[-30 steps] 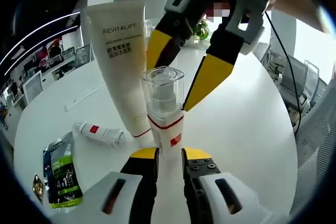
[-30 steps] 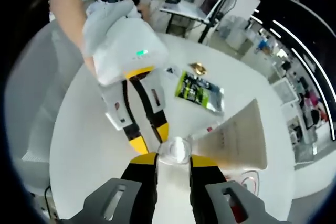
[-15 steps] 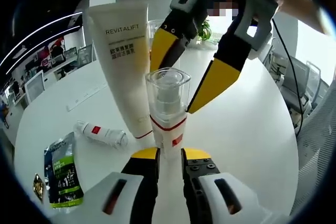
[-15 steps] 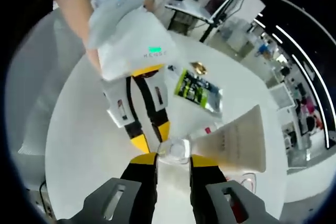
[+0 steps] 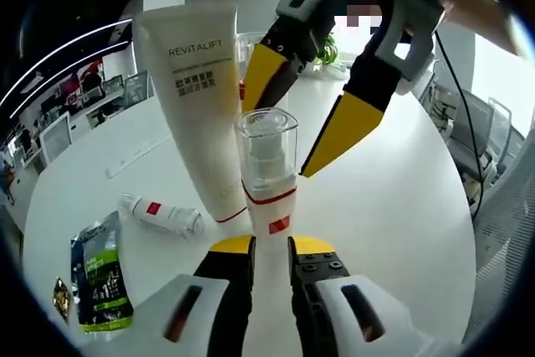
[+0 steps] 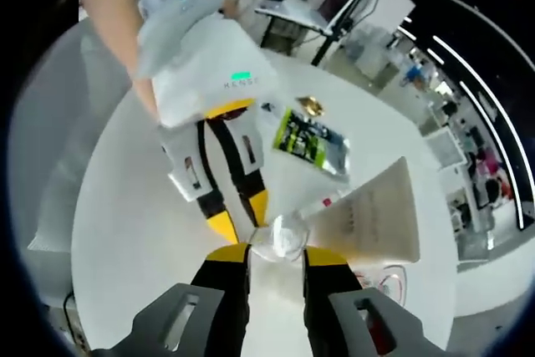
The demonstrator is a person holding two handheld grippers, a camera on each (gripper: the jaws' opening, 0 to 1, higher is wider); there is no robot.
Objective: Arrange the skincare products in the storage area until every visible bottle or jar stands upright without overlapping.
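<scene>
White round table spreads under both grippers. Centre frame, a tall tube stands cap-down behind a pump bottle. Left gripper is closed on the bottle's base; right gripper, jaws apart, straddles its clear cap. Lower left lie a green sachet and small tube.

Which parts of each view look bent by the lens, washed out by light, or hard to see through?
Left gripper view: fisheye bowing curves the white table edge; window light washes out the upper right; the pump bottle has a clear cap showing the pump inside; REVITALIFT on the tube reads sharply. Right gripper view: the table bulges round; the bottle's cap is a glassy blur.
</scene>
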